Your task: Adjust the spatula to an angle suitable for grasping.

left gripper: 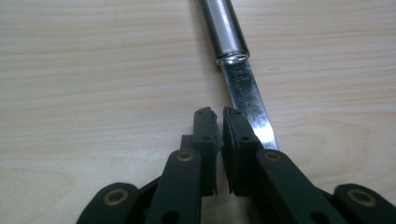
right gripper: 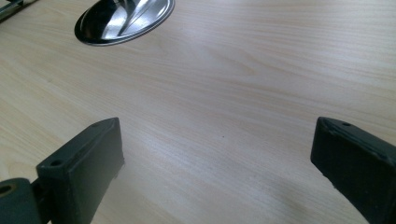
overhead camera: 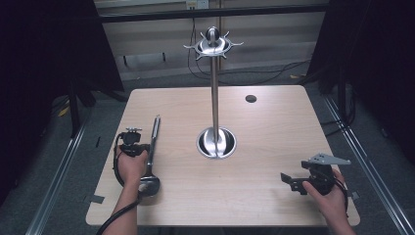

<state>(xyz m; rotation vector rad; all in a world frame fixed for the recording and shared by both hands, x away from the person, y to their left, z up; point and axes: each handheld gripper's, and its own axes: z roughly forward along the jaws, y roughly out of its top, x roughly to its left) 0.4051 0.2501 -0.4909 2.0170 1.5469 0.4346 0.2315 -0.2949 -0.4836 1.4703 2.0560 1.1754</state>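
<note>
A long steel ladle (overhead camera: 153,139) lies on the left part of the wooden table (overhead camera: 264,147), with its bowl toward the front edge. My left gripper (overhead camera: 133,131) sits just left of the handle, held in a hand. In the left gripper view its jaws (left gripper: 218,114) stand shut with nothing between them. The ladle's flat shank (left gripper: 243,91) runs beside and under the right jaw, and the round handle (left gripper: 223,28) reaches away. My right gripper (overhead camera: 288,181) rests near the front right corner. Its jaws (right gripper: 217,135) are wide open over bare wood.
A steel stand (overhead camera: 214,98) rises from a round base (overhead camera: 216,142) at the table's middle, with a ring of hooks (overhead camera: 213,46) on top. Its base (right gripper: 122,18) lies far ahead of the right jaws. A dark round hole (overhead camera: 250,98) marks the far right area.
</note>
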